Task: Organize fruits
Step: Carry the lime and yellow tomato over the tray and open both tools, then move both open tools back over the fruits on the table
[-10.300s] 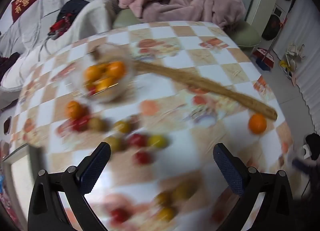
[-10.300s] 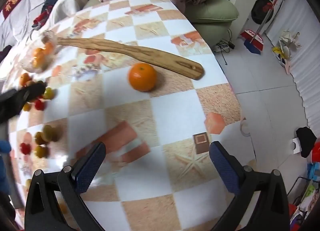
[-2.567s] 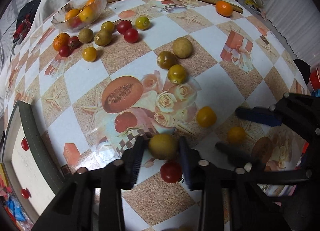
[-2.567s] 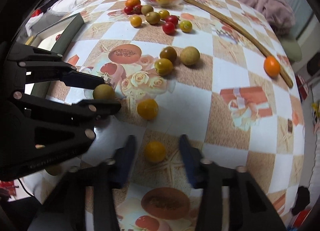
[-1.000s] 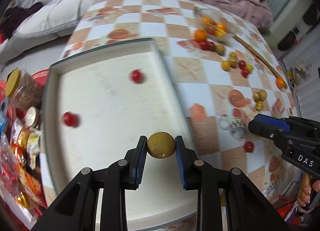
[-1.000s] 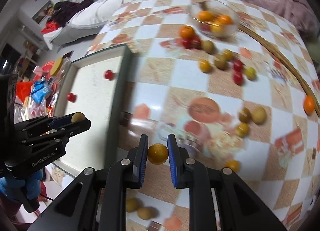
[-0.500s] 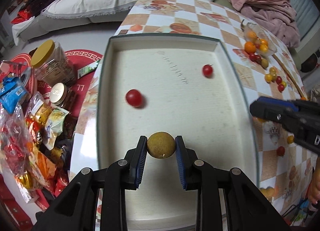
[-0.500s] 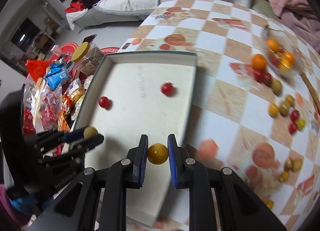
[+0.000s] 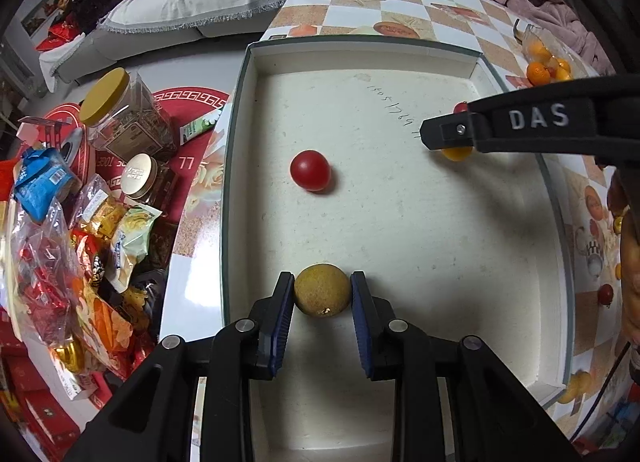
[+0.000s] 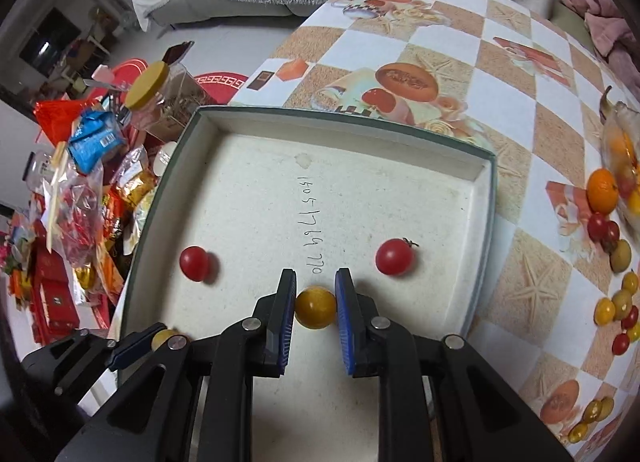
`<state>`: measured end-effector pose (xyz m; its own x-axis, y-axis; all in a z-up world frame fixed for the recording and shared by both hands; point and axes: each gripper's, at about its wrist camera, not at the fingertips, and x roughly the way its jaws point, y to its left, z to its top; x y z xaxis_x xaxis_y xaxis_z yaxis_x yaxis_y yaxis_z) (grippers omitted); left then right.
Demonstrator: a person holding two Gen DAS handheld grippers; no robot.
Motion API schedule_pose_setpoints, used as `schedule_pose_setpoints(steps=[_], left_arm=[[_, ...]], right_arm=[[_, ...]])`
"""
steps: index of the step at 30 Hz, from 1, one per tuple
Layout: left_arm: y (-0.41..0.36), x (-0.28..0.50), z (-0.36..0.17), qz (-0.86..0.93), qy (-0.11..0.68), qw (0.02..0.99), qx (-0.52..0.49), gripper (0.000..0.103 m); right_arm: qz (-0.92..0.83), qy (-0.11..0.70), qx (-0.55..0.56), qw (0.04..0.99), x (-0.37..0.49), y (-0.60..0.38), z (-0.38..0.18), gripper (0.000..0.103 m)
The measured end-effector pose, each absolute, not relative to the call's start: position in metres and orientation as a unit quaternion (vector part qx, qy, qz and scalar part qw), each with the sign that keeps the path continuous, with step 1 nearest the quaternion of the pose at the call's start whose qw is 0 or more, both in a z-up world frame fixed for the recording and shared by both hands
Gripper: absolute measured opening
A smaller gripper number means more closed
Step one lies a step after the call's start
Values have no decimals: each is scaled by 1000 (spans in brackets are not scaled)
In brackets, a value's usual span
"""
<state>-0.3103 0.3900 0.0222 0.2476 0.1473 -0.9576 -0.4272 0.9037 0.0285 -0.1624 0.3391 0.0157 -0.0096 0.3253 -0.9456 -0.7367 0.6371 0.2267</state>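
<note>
Fruits fill both my grippers: left gripper (image 9: 322, 296) pinches a brownish-yellow fruit (image 9: 322, 291), right gripper (image 10: 315, 308) an orange-yellow one (image 10: 315, 307), above the tray (image 9: 400, 230).

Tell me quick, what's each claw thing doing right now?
Left gripper: closed on a brownish-yellow fruit over the tray.
Right gripper: closed on a small orange-yellow fruit.

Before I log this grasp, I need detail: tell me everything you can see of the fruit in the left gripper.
The brownish-yellow fruit is round, with a dull, rough-looking skin and a small pale nick near its underside. The left gripper is shut on it, one blue-padded finger on each side. It is held over the near part of the white tray; whether it touches the tray floor cannot be told.
</note>
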Motion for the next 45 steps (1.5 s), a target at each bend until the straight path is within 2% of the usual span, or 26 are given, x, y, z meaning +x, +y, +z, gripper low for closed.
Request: schedule_pose_setpoints(steps=[5,6,7,8,9,10,14,16,17,22,30,45], left_arm=[[391,-313,20,190,591,775,-114,30],[390,-313,20,192,592,775,-110,34],[389,-312,21,195,593,774,-105,51],[388,-312,21,188,591,777,-108,56],[386,-312,22,187,589,779,-106,60],[384,-313,23,190,588,780,-100,60],[378,-311,21,188,596,776,-86,60],[378,-312,20,185,599,774,-87,60],[377,-312,20,184,600,774,-86,60],[367,-306,28,171,602,777,-70,60],[338,-279,42,132,594,792,-41,60],[221,-240,57,-19,587,809,12,60]], right_arm=[[381,592,-198,683,-165,347,9,23],[382,591,-201,682,-165,348,9,25],[384,592,-201,679,-165,349,9,31],[389,594,-197,676,-165,350,9,36],[390,596,-196,674,-166,351,10,53],[388,595,-198,676,-166,351,11,67],[393,590,-175,683,-165,346,19,69],[395,588,-160,687,-162,341,25,81],[395,586,-153,691,-161,338,29,83],[378,578,-111,715,-152,310,50,87],[326,567,-82,752,-140,235,70,87],[158,631,-34,759,-147,42,42,87]])
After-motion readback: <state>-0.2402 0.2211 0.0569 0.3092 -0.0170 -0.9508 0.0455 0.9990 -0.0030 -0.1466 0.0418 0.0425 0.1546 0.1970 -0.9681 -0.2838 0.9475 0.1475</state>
